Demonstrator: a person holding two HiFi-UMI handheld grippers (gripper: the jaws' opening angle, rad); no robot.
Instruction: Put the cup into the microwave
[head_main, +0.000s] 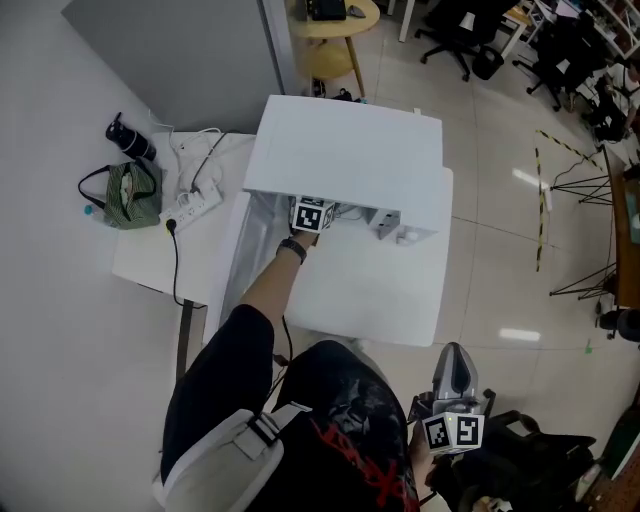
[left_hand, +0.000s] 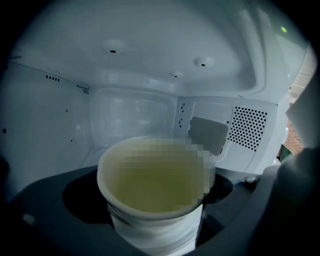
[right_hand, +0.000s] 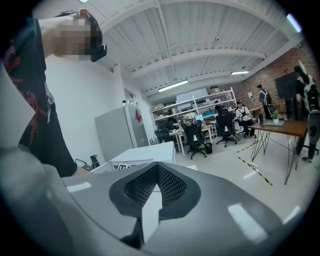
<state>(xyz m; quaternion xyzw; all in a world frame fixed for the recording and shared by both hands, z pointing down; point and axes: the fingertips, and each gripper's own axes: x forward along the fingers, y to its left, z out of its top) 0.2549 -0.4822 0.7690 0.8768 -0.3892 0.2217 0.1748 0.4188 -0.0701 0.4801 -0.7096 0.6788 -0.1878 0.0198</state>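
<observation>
We are reaching the left tool (head_main: 312, 216) into the open white microwave (head_main: 345, 150) that is standing on the desk (head_main: 370, 300). In the left gripper view its dark jaws are closing on a white paper cup (left_hand: 152, 200) from both sides, low on the wall, with the cup upright inside the cavity and the perforated side panel (left_hand: 247, 127) behind it. We cannot tell whether the base is touching the oven floor yet.

The cup is looking light and thin-walled, so it will probably give under pressure – the wall below the rim is already showing ripples. The inside is reading pale yellow, possibly liquid, though that part is too blurred to say; if so, we are judging that any tilt could spill it. The stiffer rolled rim or the base would be the safer places to grip, with a gentle squeeze.

The right tool (head_main: 455, 375) is hanging by our side, jaws together on nothing.
</observation>
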